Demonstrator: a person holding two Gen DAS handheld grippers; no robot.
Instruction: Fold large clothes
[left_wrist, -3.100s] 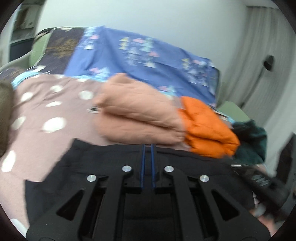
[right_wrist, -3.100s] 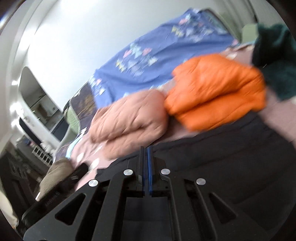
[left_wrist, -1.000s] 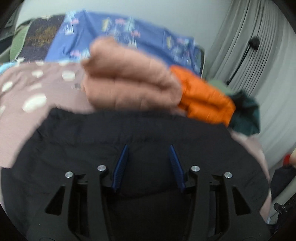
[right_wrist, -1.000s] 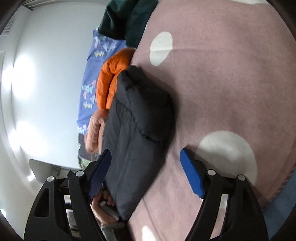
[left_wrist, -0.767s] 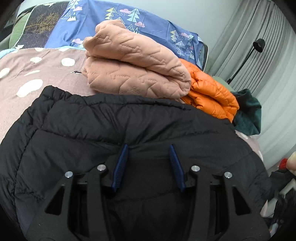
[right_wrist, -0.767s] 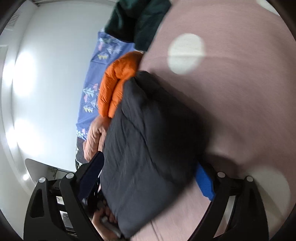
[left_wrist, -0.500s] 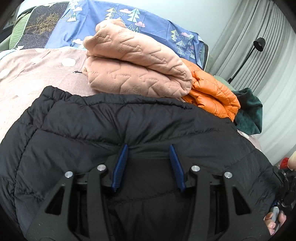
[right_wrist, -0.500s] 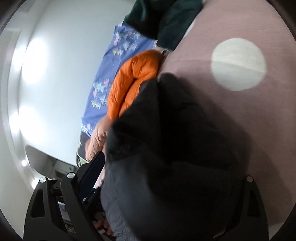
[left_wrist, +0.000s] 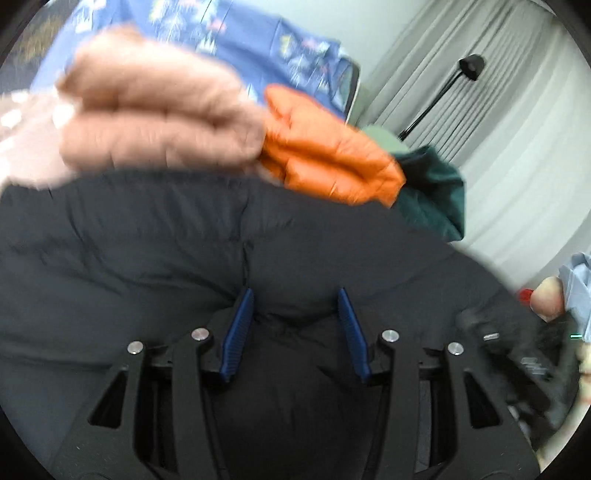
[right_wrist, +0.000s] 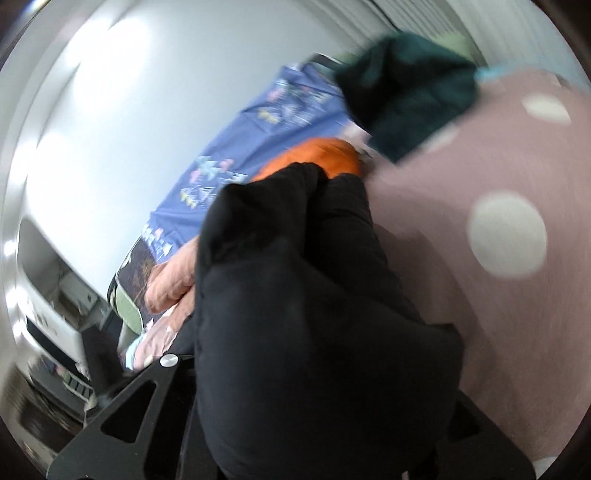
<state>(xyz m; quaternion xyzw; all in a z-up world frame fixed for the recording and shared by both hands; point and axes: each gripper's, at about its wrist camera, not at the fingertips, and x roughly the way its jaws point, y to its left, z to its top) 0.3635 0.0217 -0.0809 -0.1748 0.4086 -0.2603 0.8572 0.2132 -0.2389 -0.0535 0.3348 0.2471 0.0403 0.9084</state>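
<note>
black puffer jacket (left_wrist: 155, 240) lies bunched on the pink polka-dot bedspread (right_wrist: 517, 302), in front of a folded peach quilted garment (left_wrist: 155, 122), an orange puffer jacket (left_wrist: 325, 158) and a dark green garment (left_wrist: 432, 192); the left gripper (left_wrist: 295, 325) has its blue fingers (left_wrist: 236, 332) partly open with a fold of the black jacket pressed between them. the right gripper (right_wrist: 314, 369) has just been closing on a thick bunch of the same jacket, which hides its fingers and fills the right wrist view.
</note>
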